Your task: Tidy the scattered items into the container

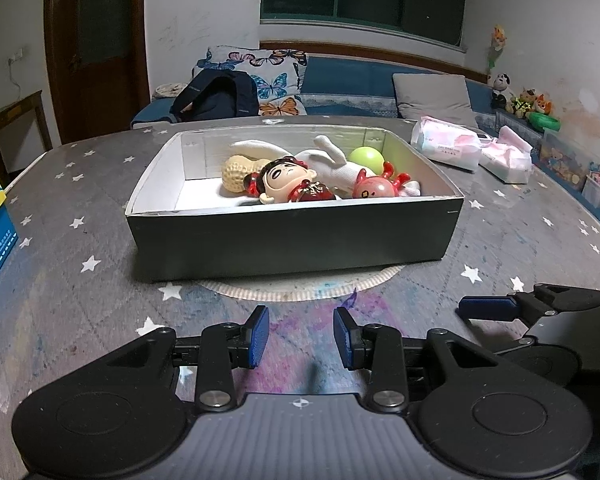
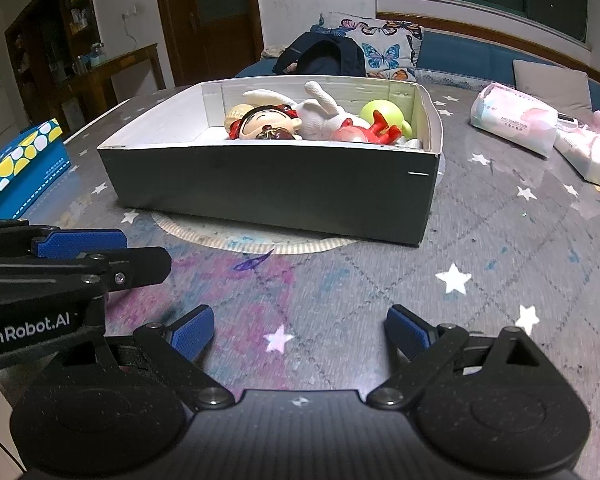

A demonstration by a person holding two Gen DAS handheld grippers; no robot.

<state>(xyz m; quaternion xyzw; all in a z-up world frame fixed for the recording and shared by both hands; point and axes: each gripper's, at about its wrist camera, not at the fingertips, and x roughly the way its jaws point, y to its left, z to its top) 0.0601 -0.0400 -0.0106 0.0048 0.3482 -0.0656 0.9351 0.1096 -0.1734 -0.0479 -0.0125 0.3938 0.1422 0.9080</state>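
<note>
Dark box [image 1: 296, 236] with white inner walls, standing on a pale round mat [image 1: 300, 286] on the star-patterned desk [image 1: 100, 248], straight ahead of and beyond both hand-held grippers, well apart from their tips. Inside the box, gathered toward the right half: big-headed doll in red [image 1: 288, 182] nearest the front wall, peanut-shaped toy [image 1: 236, 174] at its left, white plush rabbit [image 1: 332, 160] behind, green ball [image 1: 366, 160] at the far right, red round-bodied crab toy [image 1: 376, 188] by the front right. Left half of the box floor bare and white. Left hand-held gripper [image 1: 301, 336] low over the near desk, blue pads at a narrow gap, nothing between them. Right hand-held gripper [image 2: 300, 330] just beside it on the right, jaws spread wide, empty, only a pink-stained patch of desk cover and a white star between the pads. Left of the box, a blue carton with yellow and white spots [image 2: 20, 164] at the desk edge. Right of the box, toward the far side, two soft packs of tissues [image 1: 448, 142] lying close together. Beyond the desk, a blue sofa [image 1: 348, 84] with a butterfly cushion [image 1: 276, 80] and a dark backpack [image 1: 216, 96].
</note>
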